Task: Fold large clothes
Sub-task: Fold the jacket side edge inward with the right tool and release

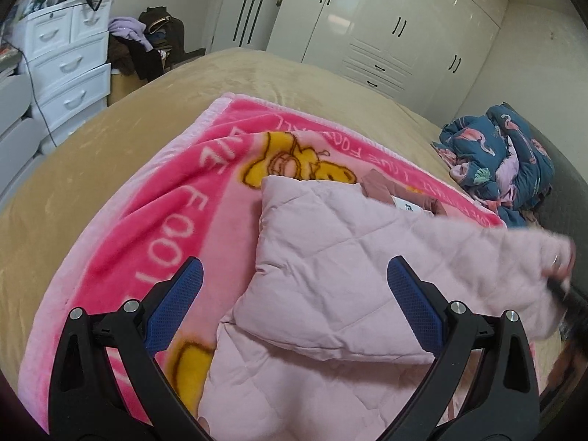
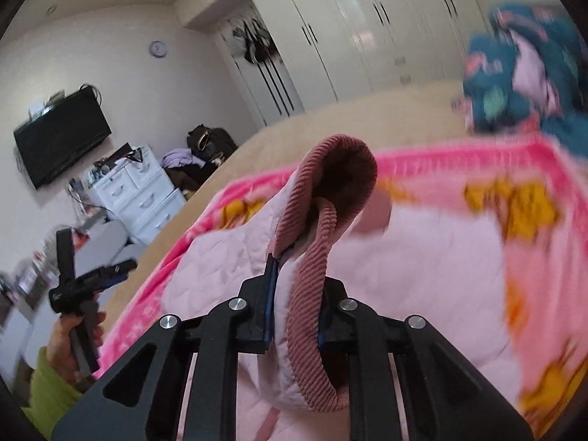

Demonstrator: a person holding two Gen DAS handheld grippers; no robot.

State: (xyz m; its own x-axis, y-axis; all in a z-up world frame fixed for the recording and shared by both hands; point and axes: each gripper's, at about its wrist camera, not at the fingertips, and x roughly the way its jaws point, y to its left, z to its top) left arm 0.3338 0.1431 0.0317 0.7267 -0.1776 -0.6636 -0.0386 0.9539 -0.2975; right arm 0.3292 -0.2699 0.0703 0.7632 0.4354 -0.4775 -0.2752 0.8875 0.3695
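Nearest in the right wrist view, the right gripper [image 2: 294, 316] has its jaws clamped on the pale pink quilted jacket [image 1: 330, 283], pinching the quilted fabric together with its dusty-rose ribbed knit cuff [image 2: 312, 294], which loops up above the jaws and hangs open like a mouth; in the left wrist view that same grip shows only as a blur at the right edge, where the jacket's edge is lifted off the bed. The left gripper [image 1: 294, 294] hangs over the jacket with its blue-padded jaws spread wide and nothing between them; in the right wrist view it sits apart at the left, held by a hand [image 2: 73, 334] in a lime-green sleeve [image 2: 51, 389].

The jacket lies partly folded on a bright pink fleece blanket with yellow cartoon figures and white lettering [image 1: 176, 191]; a white label [image 1: 406, 205] shows near its rose collar. The blanket is spread on a bed with a tan plush cover [image 1: 92, 139].

Further off, a crumpled teal quilt printed with pink flamingos [image 1: 496, 150] is heaped at the blanket's far right corner; left of the bed stand a white plastic drawer unit [image 1: 70, 58] and a pile of dark and lilac clothes [image 1: 143, 40]; a black wall-mounted television [image 2: 62, 136] hangs above the drawers; glossy white wardrobe doors [image 1: 386, 25] line the far wall.
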